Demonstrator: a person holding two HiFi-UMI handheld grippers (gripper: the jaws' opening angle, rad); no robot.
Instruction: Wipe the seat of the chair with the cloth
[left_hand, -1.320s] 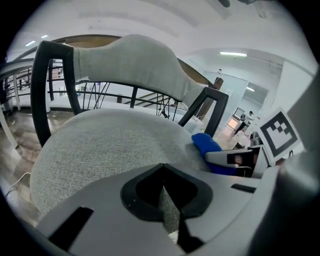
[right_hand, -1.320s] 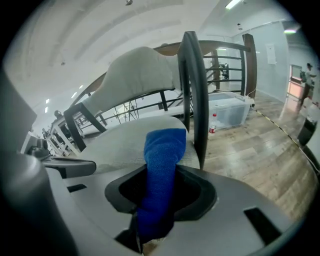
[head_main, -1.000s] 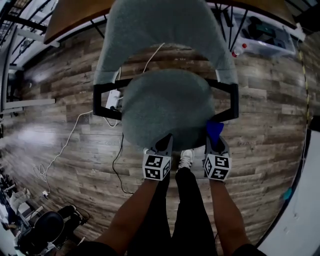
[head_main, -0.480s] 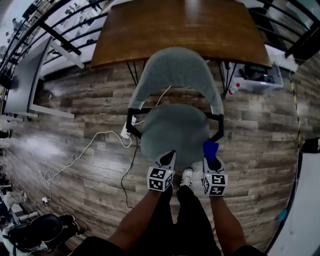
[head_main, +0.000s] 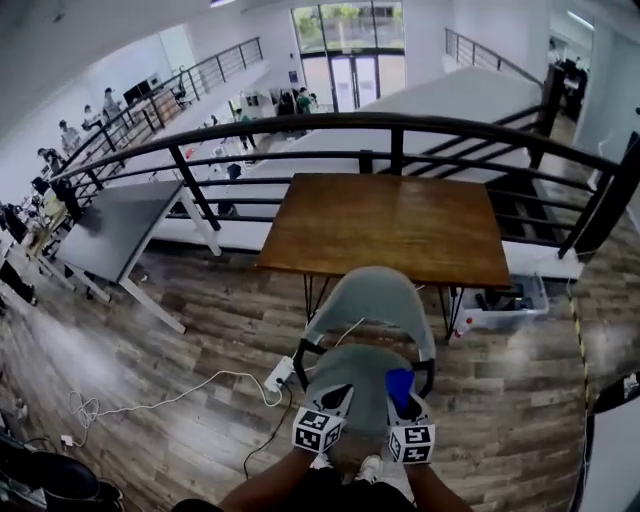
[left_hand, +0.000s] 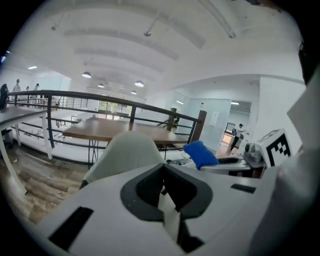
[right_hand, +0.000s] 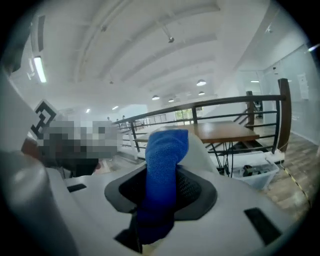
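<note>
Lower end of the cloth is hidden inside the right gripper.

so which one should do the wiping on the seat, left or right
Right, probably. The right gripper is shut on the blue cloth near the front of the chair seat. The left gripper beside it is shut with nothing between its fingers.

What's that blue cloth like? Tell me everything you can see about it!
The blue cloth looks soft and nubbly, like microfibre. It is bunched into a thick strip that stands up and curls over at the top. The right hand-held gripper is shut on its lower part. In the head view it shows over the front right part of the grey chair seat; whether it touches the seat cannot be told.
</note>
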